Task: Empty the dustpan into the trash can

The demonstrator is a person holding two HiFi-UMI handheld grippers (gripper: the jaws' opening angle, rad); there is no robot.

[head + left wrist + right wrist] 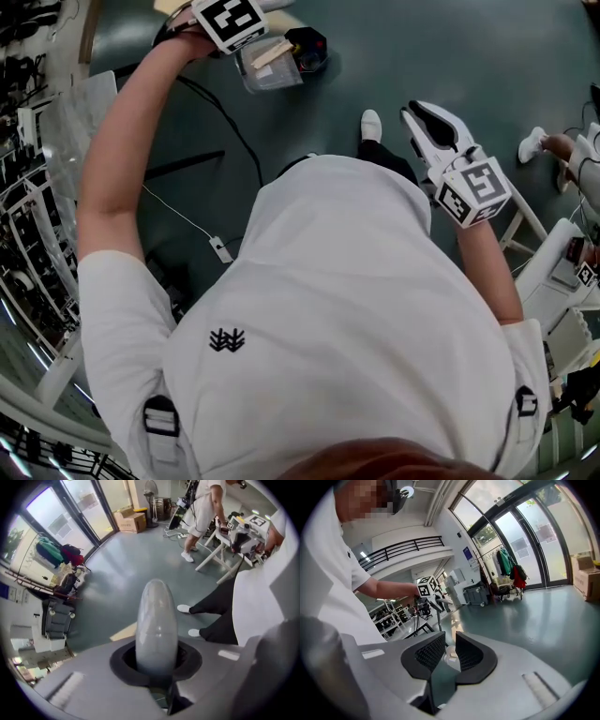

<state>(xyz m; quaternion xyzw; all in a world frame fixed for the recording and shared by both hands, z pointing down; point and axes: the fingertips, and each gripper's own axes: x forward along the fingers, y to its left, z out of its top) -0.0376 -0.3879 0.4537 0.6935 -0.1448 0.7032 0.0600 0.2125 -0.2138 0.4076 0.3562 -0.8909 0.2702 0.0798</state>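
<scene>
My left gripper (228, 28) is at the top of the head view, shut on the grey rounded dustpan handle (156, 620), which sticks out between its jaws. Just beyond it hangs the clear dustpan (267, 64) with pale scraps inside, next to a small black trash can (310, 47) on the floor. Whether the pan touches the can I cannot tell. My right gripper (427, 122) is held out in front of the person's body on the right, well apart from the pan. In the right gripper view the right gripper (449, 651) is open, with nothing between its black pads (429, 653).
A black cable (220, 117) runs over the dark green floor. The holder's white shoe (371, 125) is near the right gripper. Another person's shoe (532, 143) and a white table frame (525, 225) are at the right. Racks (28, 187) line the left; cardboard boxes (131, 521) stand by the windows.
</scene>
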